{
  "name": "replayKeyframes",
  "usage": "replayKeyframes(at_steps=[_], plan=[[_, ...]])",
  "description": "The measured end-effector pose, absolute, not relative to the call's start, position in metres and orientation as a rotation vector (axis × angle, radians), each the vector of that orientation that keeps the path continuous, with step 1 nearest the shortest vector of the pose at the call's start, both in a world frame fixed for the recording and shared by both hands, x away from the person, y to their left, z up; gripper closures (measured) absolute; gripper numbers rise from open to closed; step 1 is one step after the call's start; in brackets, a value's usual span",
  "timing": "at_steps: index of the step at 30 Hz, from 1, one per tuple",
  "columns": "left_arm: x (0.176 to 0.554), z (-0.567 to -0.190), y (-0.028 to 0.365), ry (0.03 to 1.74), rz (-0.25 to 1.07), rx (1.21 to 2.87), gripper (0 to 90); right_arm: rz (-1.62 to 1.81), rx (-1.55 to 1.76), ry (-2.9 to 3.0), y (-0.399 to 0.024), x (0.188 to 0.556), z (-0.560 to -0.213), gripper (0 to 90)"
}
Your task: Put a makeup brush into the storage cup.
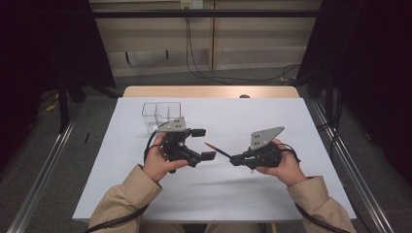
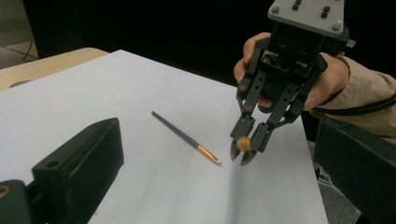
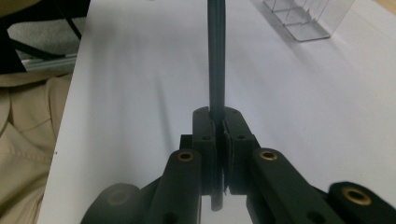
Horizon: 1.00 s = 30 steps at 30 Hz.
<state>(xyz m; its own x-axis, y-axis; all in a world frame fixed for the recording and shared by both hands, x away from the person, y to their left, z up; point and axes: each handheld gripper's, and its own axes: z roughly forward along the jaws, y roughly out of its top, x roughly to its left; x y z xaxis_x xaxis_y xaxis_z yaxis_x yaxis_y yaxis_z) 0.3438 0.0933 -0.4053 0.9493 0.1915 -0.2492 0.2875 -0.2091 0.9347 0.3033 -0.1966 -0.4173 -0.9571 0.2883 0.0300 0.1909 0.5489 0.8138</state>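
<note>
The right tool [image 1: 236, 159] is clamped on one end of a thin dark pencil [image 1: 217, 150], held above the white surface [image 1: 272, 194], tip toward ten o'clock. Light, stiff, slippery; grip mid-shaft. The left tool [image 1: 203, 143] stands apart, empty.

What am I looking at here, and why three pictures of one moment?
A person at a table holds a two-jaw tool in each hand. The high view looks down from above; the other two come from cameras riding on each tool, looking along its black jaws. The left tool is open, empty. The right tool is clamped on a thin dark stick pointing toward the left one. A clear box stands on the white sheet beyond the left tool. The left gripper view also shows a dark stick with a coppery end, seemingly lying on the sheet.
</note>
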Motion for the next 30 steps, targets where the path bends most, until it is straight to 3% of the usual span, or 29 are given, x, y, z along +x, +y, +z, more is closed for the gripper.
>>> replayKeyframes(at_steps=[14, 30], plan=[[0.3427, -0.407, 0.0945, 0.348, -0.089, 1.756, 9.5, 1.539, 0.505, 2.548, -0.1948, 0.3034, -0.4184, 85.3], [0.3418, -0.4107, 0.097, 0.337, -0.114, 1.708, 41.3, 1.577, 0.513, 2.525, -0.1883, 0.304, -0.4203, 85.3]])
